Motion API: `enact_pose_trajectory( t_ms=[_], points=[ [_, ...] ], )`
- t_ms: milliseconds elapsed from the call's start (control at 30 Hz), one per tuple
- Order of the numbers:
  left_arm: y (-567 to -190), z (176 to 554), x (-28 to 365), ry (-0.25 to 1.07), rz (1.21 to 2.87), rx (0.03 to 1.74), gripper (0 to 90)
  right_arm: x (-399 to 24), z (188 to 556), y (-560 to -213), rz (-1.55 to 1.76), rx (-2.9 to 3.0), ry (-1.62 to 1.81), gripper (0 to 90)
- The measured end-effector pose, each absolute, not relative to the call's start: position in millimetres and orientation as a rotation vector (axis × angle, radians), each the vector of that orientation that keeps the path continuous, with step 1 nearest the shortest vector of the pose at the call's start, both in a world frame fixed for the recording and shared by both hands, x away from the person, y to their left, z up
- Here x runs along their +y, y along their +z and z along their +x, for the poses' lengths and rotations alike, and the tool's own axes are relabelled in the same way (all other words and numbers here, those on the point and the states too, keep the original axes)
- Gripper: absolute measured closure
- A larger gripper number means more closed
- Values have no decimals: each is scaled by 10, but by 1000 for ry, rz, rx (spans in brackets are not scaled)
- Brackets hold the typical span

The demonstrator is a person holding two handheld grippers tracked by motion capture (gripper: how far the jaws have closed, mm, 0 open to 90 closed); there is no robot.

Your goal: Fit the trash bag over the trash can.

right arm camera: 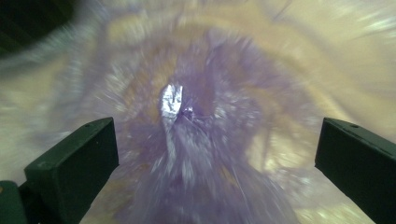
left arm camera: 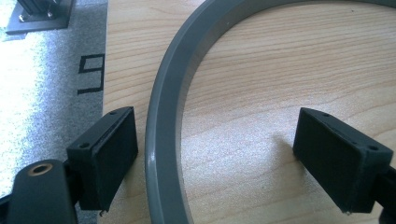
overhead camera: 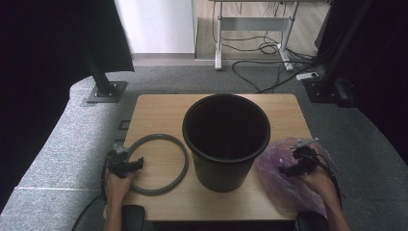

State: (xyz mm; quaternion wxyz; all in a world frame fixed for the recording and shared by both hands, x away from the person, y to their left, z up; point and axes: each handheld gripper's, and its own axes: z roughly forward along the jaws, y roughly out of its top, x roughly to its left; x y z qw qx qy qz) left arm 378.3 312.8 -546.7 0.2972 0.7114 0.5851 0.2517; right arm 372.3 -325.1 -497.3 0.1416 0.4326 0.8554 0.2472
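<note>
On the wooden surface, a grey ring is straddled by the left tongs, held wide open with its near-left arc between the pads, untouched. Right of the black bin, a purple plastic bag is found directly beneath the right tongs, spread fully and gripping nothing, pointed down.

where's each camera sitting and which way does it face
High view: above the person's side, looking forward and down on the table, black bin, both hands.
Left gripper view: rides the left gripper, looking down past its open jaws astride the grey ring.
Right gripper view: rides the right gripper, jaws open over the purple bag.
Shared: ring and bag also show from above.
</note>
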Motion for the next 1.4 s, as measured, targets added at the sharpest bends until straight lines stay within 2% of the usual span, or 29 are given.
enact_pose_trajectory(
  t_ms=[133,167,200,267,467,567,767,1400],
  points=[
    [-5467,3781,3125,670,1889,1559,136,-3163,3892,-5203,1298,2560,571,3],
    [-5467,3780,3124,670,1889,1560,136,-3153,3916,-5244,1313,2564,542,39],
    [-5467,3780,3123,671,1888,1560,136,-3150,3932,-5274,1327,2565,532,117],
    [-5467,3780,3123,671,1888,1561,136,-3168,3935,-5279,1329,2559,579,214],
    [-5467,3781,3121,671,1890,1562,134,-3200,3910,-5188,1343,2580,556,703],
    [-5466,3781,3121,671,1889,1562,133,-3217,3901,-5179,1345,2610,556,824],
    [-5468,3782,3119,673,1887,1563,133,-3261,3890,-5109,1356,2633,595,839],
    [-5469,3780,3108,677,1880,1573,133,-3349,3747,-4340,1257,2584,712,830]
  ],
)
